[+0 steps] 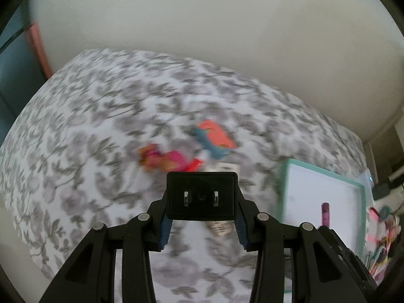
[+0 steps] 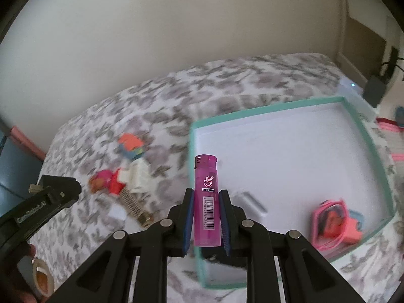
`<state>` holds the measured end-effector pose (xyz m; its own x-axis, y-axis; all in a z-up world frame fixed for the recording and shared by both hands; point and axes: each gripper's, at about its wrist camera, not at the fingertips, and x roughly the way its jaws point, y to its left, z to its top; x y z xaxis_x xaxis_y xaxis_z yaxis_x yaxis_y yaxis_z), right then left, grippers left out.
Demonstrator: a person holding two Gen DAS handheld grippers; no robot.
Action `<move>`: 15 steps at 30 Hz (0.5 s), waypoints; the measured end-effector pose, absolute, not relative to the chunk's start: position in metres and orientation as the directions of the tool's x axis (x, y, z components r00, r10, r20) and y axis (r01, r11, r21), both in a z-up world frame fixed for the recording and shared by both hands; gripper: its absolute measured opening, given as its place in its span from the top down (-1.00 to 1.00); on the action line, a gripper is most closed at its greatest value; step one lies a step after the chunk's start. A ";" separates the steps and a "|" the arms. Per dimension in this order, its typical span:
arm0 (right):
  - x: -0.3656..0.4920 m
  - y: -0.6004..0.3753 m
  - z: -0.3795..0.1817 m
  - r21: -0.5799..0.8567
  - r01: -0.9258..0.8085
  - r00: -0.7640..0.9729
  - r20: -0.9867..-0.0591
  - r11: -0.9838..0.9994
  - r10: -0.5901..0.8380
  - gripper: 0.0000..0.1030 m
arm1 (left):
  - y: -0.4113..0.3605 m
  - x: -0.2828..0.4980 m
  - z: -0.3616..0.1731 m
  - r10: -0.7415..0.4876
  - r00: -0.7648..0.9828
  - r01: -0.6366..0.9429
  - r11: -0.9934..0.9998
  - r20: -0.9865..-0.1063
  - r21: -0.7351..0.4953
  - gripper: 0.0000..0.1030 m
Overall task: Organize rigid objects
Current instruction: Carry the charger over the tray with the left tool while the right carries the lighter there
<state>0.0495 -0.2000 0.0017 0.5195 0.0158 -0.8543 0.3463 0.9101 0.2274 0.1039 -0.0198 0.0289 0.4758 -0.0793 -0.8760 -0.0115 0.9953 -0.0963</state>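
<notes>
The right gripper (image 2: 206, 217) has its jaws closed on a pink lighter (image 2: 206, 202), held upright over the near-left corner of the teal-rimmed tray (image 2: 267, 112) on the bed (image 2: 227, 83). The left gripper (image 1: 202, 229) clamps a black block (image 1: 202, 194) above the floral cover. Small toys (image 2: 118, 179) lie left of the tray; a pink case (image 2: 328, 222) sits inside it.

Both tongs are built of matte black plastic links, joined by round silver pivot pins, with triangular cut-outs in the outer arms at the lower edge of each frame. The left tongs (image 1: 202, 229) and the right tongs (image 2: 206, 223) are lined with ribbed blue pads (image 2: 190, 223). White lettering is printed along the black body seen at the lower left of the right wrist view.
</notes>
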 end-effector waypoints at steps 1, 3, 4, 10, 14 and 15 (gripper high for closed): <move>0.049 -0.206 0.003 0.225 0.354 0.522 -0.853 0.908 0.008 0.60 | -0.034 0.105 0.031 -0.092 0.474 0.014 0.995 -0.876 -0.097 0.15; 0.050 -0.216 0.005 0.215 0.370 0.524 -0.852 0.904 -0.011 0.60 | -0.054 0.107 0.032 -0.111 0.471 0.047 0.994 -0.875 -0.100 0.15; 0.051 -0.223 0.005 0.209 0.382 0.522 -0.852 0.900 -0.023 0.60 | -0.065 0.108 0.033 -0.118 0.470 0.068 0.993 -0.875 -0.098 0.15; 0.043 -0.257 0.005 0.160 0.461 0.493 -0.864 0.873 -0.102 0.60 | -0.124 0.109 0.029 -0.149 0.450 0.182 0.981 -0.880 -0.073 0.15; 0.038 -0.275 -0.003 0.136 0.506 0.457 -0.880 0.852 -0.131 0.59 | -0.156 0.106 0.019 -0.160 0.426 0.245 0.968 -0.890 -0.057 0.15; 0.037 -0.277 -0.006 0.132 0.512 0.446 -0.885 0.849 -0.132 0.59 | -0.161 0.105 0.016 -0.167 0.415 0.255 0.965 -0.894 -0.063 0.15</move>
